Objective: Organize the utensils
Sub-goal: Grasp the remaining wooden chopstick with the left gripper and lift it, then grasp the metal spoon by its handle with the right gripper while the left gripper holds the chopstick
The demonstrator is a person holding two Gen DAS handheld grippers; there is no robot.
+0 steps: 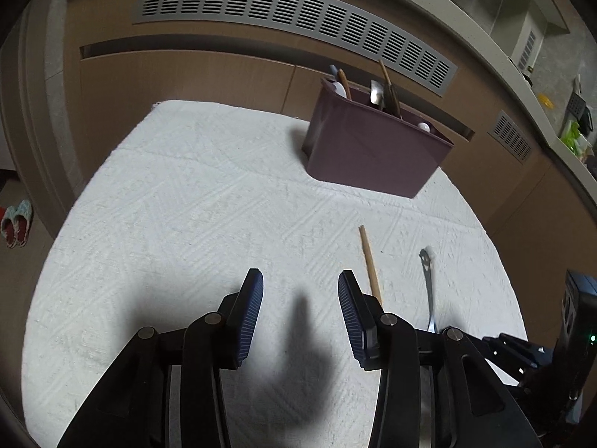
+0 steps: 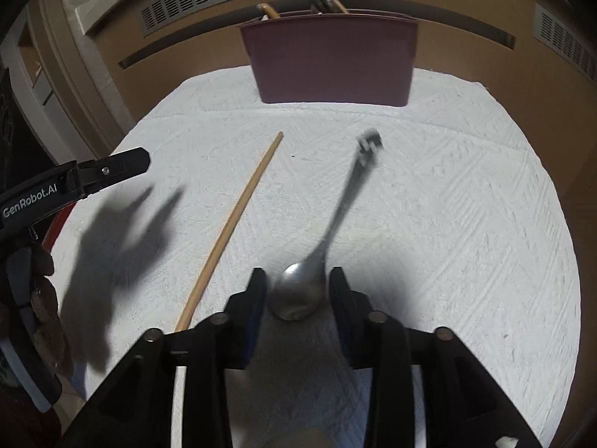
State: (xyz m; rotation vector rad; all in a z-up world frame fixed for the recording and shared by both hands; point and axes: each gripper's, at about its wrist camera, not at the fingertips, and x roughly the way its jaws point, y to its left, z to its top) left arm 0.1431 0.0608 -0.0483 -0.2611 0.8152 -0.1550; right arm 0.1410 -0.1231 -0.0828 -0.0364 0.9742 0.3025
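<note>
Because the metal spoon (image 2: 302, 291) lies on the white cloth (image 2: 466, 224) near its front edge, the right gripper (image 2: 298, 295) straddles its bowl with jaws open, not yet gripping, while the purple caddy (image 2: 332, 63) waits at the far edge.

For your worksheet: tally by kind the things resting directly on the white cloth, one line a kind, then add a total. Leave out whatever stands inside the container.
Wooden chopstick: 1
Metal spoon: 1
Maroon utensil holder: 1
Total on the white cloth: 3
</note>
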